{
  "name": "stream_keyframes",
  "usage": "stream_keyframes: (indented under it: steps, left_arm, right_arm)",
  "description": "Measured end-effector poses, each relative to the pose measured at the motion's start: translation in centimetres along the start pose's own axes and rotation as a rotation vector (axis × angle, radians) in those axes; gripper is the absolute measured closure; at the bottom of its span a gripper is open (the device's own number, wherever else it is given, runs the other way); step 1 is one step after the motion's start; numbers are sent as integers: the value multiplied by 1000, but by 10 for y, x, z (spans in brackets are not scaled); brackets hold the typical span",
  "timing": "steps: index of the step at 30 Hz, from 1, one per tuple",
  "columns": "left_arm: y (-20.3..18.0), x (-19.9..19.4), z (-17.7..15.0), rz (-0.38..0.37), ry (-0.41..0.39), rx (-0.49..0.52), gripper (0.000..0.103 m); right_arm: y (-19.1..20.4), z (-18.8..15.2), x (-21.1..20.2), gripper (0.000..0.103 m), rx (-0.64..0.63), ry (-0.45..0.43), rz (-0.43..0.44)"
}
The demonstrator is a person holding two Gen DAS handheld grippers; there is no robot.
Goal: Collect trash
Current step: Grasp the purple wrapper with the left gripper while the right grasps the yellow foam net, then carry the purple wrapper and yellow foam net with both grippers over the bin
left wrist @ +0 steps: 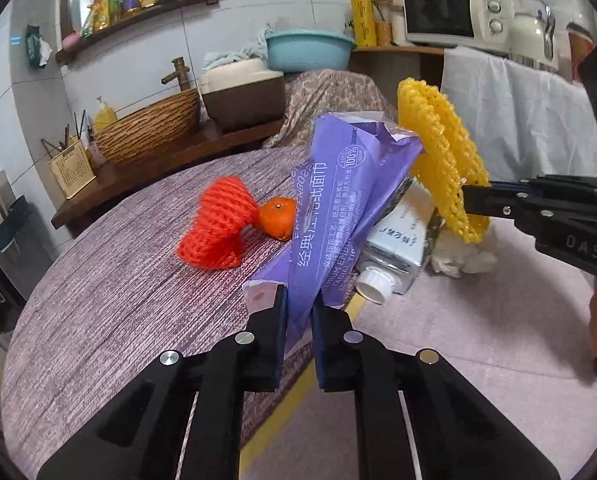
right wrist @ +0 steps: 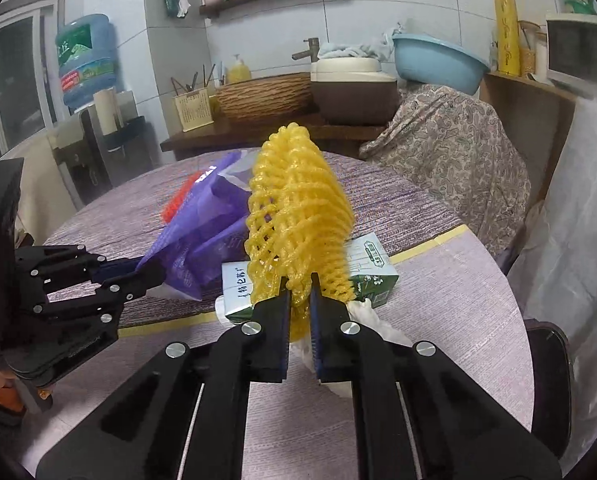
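My left gripper (left wrist: 299, 300) is shut on a purple tissue wrapper (left wrist: 338, 200) and holds it up over the table; it also shows in the right wrist view (right wrist: 202, 232). My right gripper (right wrist: 299, 286) is shut on a yellow foam fruit net (right wrist: 298, 208), seen too in the left wrist view (left wrist: 442, 152). A milk carton (left wrist: 398, 248) with a white cap lies on the table beside crumpled white tissue (left wrist: 462, 260). A red foam net (left wrist: 214, 228) lies next to an orange (left wrist: 278, 218).
The round table (left wrist: 98, 300) has a purple striped cloth and a pale mat with a yellow edge. Behind are a wooden counter with a woven basin (left wrist: 150, 128), a brown pot (left wrist: 242, 96), a blue bowl (left wrist: 306, 50) and a microwave (left wrist: 454, 14).
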State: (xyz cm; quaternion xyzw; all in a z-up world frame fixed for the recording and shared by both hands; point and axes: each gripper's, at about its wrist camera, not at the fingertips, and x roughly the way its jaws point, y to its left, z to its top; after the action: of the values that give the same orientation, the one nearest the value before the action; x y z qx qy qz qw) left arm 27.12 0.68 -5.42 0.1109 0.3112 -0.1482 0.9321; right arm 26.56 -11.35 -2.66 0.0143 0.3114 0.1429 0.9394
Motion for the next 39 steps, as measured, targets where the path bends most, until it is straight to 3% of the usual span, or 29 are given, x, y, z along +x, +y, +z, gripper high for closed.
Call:
stream_keyframes:
  steps: [8, 11, 20, 26, 35, 39]
  left_arm:
    - [17, -58, -17, -32, -107, -153, 92]
    - [15, -80, -24, -14, -144, -169, 92]
    - [-15, -109, -38, -103, -170, -201, 92]
    - [-61, -102, -29, -209, -157, -147, 92]
    - [-141, -68, -3, -396, -100, -74, 92]
    - [-176, -46, 12, -475, -54, -60, 92]
  right_arm:
    - [8, -8, -44, 94, 7, -82, 54]
    - [10, -14, -63, 94, 24, -99, 87]
    - [6, -45, -109, 94, 58, -125, 140]
    - [-37, -69, -136, 94, 143, -134, 78]
    - [-137, -113, -173, 94, 315, -138, -140]
    - [-182, -137, -170, 94, 391, -99, -229]
